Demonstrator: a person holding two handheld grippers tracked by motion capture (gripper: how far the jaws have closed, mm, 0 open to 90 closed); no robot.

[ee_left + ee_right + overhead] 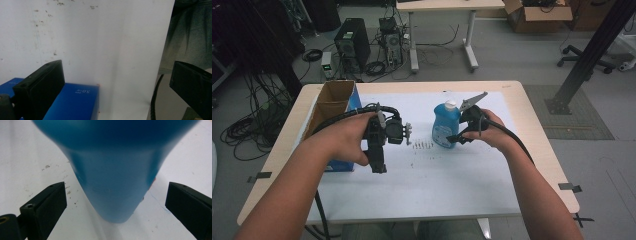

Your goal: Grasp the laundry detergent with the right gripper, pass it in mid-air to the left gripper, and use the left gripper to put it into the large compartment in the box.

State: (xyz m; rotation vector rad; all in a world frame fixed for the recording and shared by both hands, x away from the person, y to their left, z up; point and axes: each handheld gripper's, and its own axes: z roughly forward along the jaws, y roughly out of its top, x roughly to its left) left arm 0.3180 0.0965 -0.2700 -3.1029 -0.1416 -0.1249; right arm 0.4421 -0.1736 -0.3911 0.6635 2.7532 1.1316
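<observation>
Hovering low over the white sheet (422, 175) at the near side of the counter (532, 115), the left claw (378, 167) points down and back toward the person, its black jaws spread wide with nothing between them. In the left gripper view those jaws frame bare white sheet, a corner of the blue box (75, 102) just below them and the person's trouser leg past the counter edge (no contact with the box that I can see). The left hand (347, 137) grips the tool body, cable looping over the top.

Across to the right now: the right hand (489, 131) brings the right claw (456, 138) in against the blue bottle (446, 125). The bottle stands upright near the middle of the counter, white cap on top, label facing the person. In the right gripper view its blue body (112, 182) sits squarely between the two jaws, which stand wide apart, one on each side, neither touching it; open, then, and holding nothing.

Just left of the bottle, a scatter of small dark specks (422, 145) marks the sheet. Farther left, the open cardboard box (332, 102) with its blue side stands along the counter's left edge. Beyond the counter: a computer tower (352, 45) and tangled cables on the floor, another table's legs (442, 45).
</observation>
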